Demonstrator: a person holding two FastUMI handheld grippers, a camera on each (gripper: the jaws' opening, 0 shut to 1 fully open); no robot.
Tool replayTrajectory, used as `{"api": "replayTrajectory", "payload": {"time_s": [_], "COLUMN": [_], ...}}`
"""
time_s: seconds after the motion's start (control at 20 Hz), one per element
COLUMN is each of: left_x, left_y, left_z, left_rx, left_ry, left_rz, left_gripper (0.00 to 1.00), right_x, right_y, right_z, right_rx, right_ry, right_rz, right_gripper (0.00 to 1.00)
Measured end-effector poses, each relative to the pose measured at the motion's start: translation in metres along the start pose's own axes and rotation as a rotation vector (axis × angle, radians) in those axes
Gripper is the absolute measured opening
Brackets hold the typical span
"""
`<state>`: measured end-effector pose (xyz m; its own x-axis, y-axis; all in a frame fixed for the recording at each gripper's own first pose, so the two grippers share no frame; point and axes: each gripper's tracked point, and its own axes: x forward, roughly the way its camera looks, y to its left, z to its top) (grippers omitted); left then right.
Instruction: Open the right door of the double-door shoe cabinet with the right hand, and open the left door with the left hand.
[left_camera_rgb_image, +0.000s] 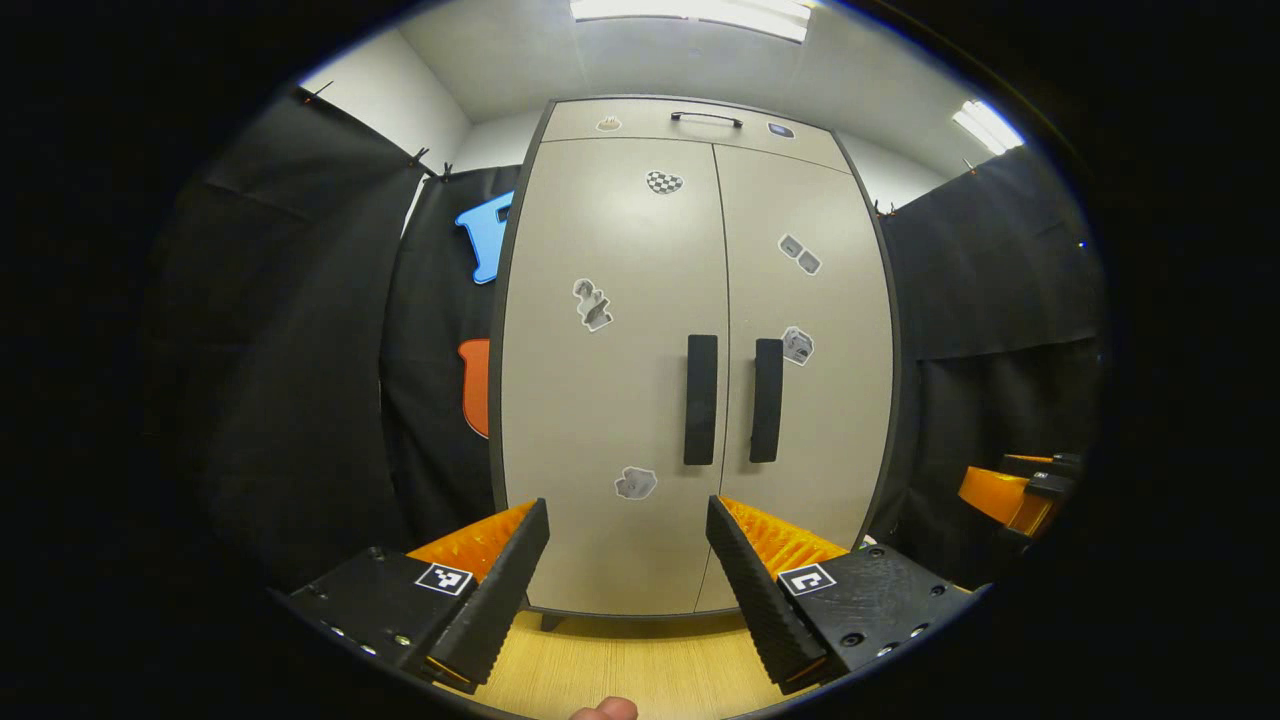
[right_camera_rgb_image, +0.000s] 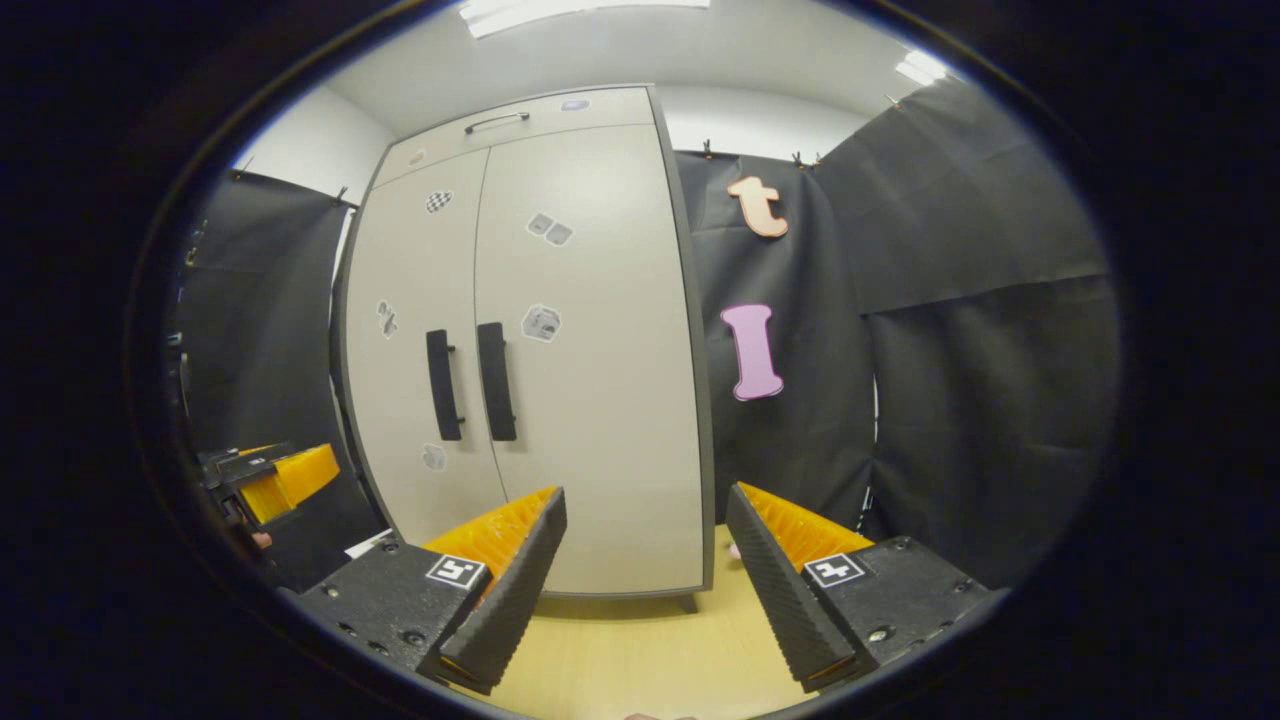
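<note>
Hovering wide open, holding nothing — left gripper (left_camera_rgb_image: 628, 520) and right gripper (right_camera_rgb_image: 646, 505), both short of the shoe cabinet (left_camera_rgb_image: 690, 350). Standing ahead on the wooden floor (left_camera_rgb_image: 640, 665), facing the grippers: two doors, left door (left_camera_rgb_image: 610, 370) and right door (left_camera_rgb_image: 805, 360), both closed — two vertical handles (left_camera_rgb_image: 701, 399) side by side at the centre seam. Flanking it, black cloth walls (left_camera_rgb_image: 300, 350).

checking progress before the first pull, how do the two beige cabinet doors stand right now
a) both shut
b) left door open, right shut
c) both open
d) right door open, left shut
a: the beige left door and beige right door lie flush, their black vertical bar handles side by side at the centre seam, untouched.
</note>
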<state>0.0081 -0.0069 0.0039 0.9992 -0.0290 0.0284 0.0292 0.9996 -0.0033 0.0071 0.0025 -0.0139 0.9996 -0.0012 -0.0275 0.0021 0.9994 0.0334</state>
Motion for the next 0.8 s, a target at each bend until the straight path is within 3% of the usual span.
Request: {"api": "replayTrajectory", "payload": {"time_s": [0.4, 0.8], "left_x": [0.006, -0.012], "left_y": [0.002, 0.017], "left_z": [-0.003, -0.012], "left_rx": [-0.019, 0.007], "left_ry": [0.006, 0.013], "left_rz": [0.0, 0.009], "left_gripper": [0.95, 0.95], "right_x": [0.003, 0.044], "right_y": [0.001, 0.042], "right_z": [0.002, 0.021], "right_rx": [-0.014, -0.048], "right_ry": [-0.005, -0.012], "right_rz": [-0.01, 0.068], "right_gripper": [1.0, 1.0]}}
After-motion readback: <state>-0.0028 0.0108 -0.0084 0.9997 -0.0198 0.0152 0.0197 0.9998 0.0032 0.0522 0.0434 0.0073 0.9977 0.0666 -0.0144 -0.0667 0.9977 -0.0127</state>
